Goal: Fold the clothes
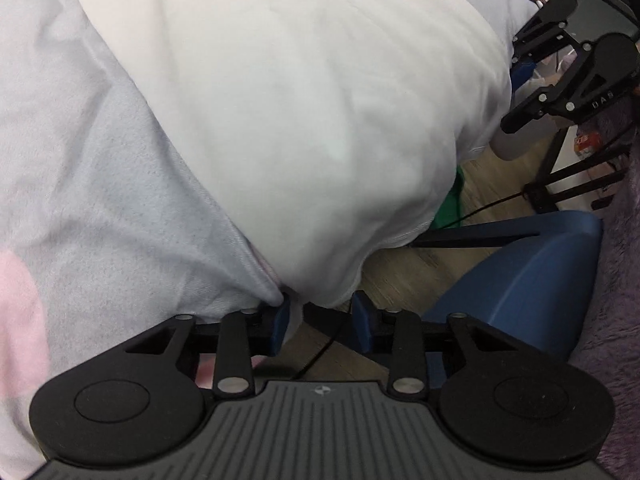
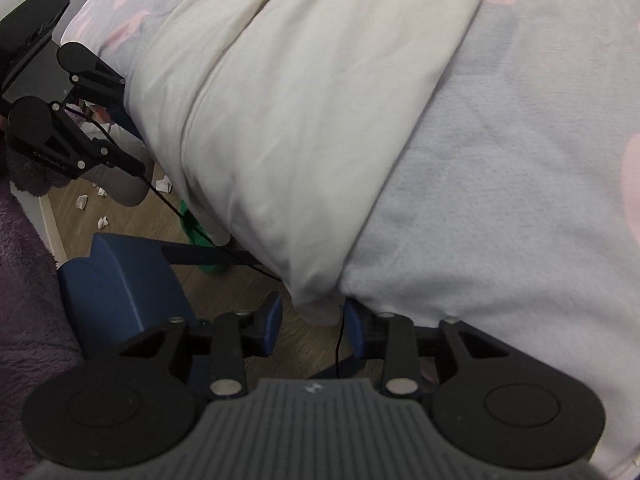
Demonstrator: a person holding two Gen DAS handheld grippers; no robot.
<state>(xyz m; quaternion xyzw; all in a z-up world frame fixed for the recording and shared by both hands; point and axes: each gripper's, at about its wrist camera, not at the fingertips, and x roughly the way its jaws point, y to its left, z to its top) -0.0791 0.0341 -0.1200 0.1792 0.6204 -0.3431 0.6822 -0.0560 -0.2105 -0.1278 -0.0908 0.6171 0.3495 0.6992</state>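
Observation:
A white garment [image 1: 304, 128] lies on a pale blue blanket with pink patches [image 1: 100, 184] and hangs over the bed's edge. My left gripper [image 1: 322, 320] points down at the garment's lower hem. Its blue pads [image 1: 282, 322] stand apart, with the hem just at their tips and not pinched. In the right wrist view, a corner of the same garment [image 2: 304, 140] dangles between the spread pads of my right gripper [image 2: 313, 320], and floor shows beside it. Each gripper also appears in the other's view: the right gripper [image 1: 520, 80] and the left gripper [image 2: 130, 124], both at the bed's edge.
Below the bed's edge is a wooden floor [image 2: 120, 216] with paper scraps [image 2: 82, 200]. A blue plastic seat [image 1: 520, 280] and a black cable [image 2: 338, 344] lie under the grippers. Something green [image 1: 452, 200] shows under the cloth. A purple fluffy rug [image 1: 616, 280] borders the floor.

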